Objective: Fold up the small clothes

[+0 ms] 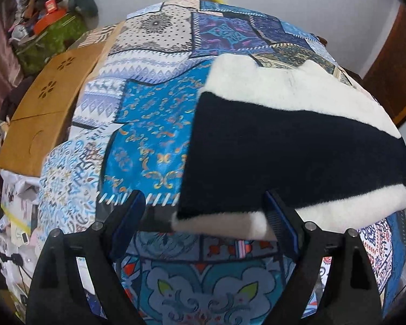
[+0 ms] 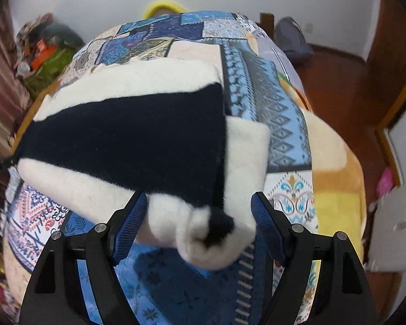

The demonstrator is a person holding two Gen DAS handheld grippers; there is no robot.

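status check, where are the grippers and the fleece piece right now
Left gripper open, near corner of black-and-white fleece garment between its fingers. Right gripper open around the rolled corner. Garment lies on patchwork blanket. Nothing in the way.

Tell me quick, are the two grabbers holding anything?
Left gripper: open, holding nothing.
Right gripper: open around the fluffy black-and-white fleece garment, not clamped.

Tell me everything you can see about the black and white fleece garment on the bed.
The fleece garment looks soft and fuzzy: a wide black band between white bands. It lies partly folded on the patterned bedspread, its right corner rolled up. The left gripper and right gripper are open, fingers straddling its near edge, not clamping it.
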